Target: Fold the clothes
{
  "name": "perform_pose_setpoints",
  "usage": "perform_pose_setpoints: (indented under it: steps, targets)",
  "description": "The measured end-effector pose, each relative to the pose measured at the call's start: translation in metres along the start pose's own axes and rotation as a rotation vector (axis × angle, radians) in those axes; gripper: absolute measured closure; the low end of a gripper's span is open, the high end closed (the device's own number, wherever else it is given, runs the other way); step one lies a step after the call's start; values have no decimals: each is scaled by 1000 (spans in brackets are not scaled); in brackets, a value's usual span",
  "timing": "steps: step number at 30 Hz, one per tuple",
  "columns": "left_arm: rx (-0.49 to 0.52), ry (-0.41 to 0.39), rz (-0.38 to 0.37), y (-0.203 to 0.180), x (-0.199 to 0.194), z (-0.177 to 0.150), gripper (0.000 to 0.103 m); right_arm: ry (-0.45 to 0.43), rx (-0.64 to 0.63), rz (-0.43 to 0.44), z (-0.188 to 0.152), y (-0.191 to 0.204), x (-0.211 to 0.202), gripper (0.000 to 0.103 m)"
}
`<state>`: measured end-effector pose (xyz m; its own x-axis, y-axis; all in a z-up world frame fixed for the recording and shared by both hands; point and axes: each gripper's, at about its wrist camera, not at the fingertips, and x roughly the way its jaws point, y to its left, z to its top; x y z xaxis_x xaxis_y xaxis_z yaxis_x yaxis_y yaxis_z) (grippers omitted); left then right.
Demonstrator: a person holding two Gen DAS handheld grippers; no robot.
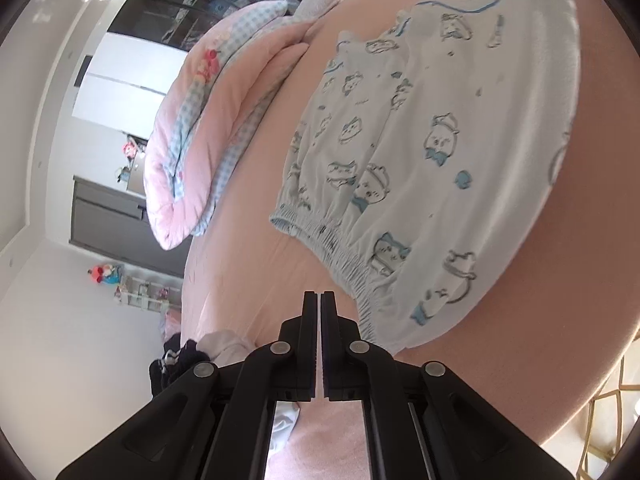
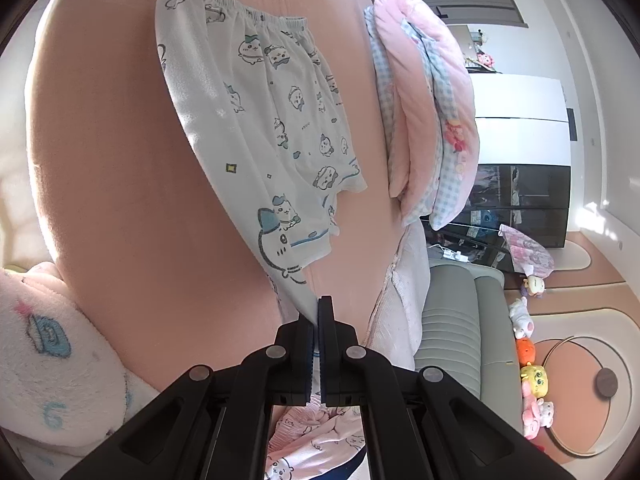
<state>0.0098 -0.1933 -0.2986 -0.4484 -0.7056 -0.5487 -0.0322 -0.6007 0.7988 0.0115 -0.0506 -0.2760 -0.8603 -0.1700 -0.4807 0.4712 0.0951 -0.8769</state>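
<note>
Here the printed shorts lie on the pink bed beside a folded quilt, the right tool pinching their hem, the left tool closed, empty.

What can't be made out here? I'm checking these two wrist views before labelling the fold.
- Left wrist view: the left gripper has its jaws together near the waistband of the shorts; whether it pinches cloth is unclear, the fingers hide the contact.
- Right wrist view: the right gripper grips a hem corner; the cloth between the pads is hidden.
- Right wrist view: the pink printed garment is mostly covered by the gripper body.
</note>
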Motion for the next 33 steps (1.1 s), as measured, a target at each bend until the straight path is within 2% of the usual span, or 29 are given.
perform_pose_setpoints:
  steps: [6,11,15,17,19,20,21,23,24,29,30,33]
  targets:
    - [92,55,-153,-31,3,2,101,-4,2,-15,3,-12,1,103]
    - [162,77,-130,-41,-2,2,101,-2,5,-17,7,-17,1,103]
    - [136,92,-197,-36,-12,0,100,-2,7,-19,10,-21,1,103]
    - [142,86,-194,-37,-15,-2,97,-2,9,-20,12,-23,0,103]
    - [164,88,-193,-43,-17,-6,84,-3,10,-23,14,-25,0,103]
    - [178,90,-188,-46,-18,-7,60,-4,8,-27,14,-25,-1,103]
    - [194,80,-145,-50,-19,-8,33,-2,5,-28,15,-26,-2,103]
    - [232,26,-45,-53,-24,-9,9,-2,3,-31,16,-28,-3,103]
    - [243,7,-27,-53,-26,-8,7,-2,1,-32,17,-29,-3,103]
    - [193,6,-85,-50,-17,3,5,0,-9,-34,20,-29,-4,103]
    - [183,5,-87,-48,-14,6,1,1,-8,-33,20,-29,-4,103]
    - [154,-3,-88,-42,-7,16,0,0,-5,-33,21,-31,-4,103]
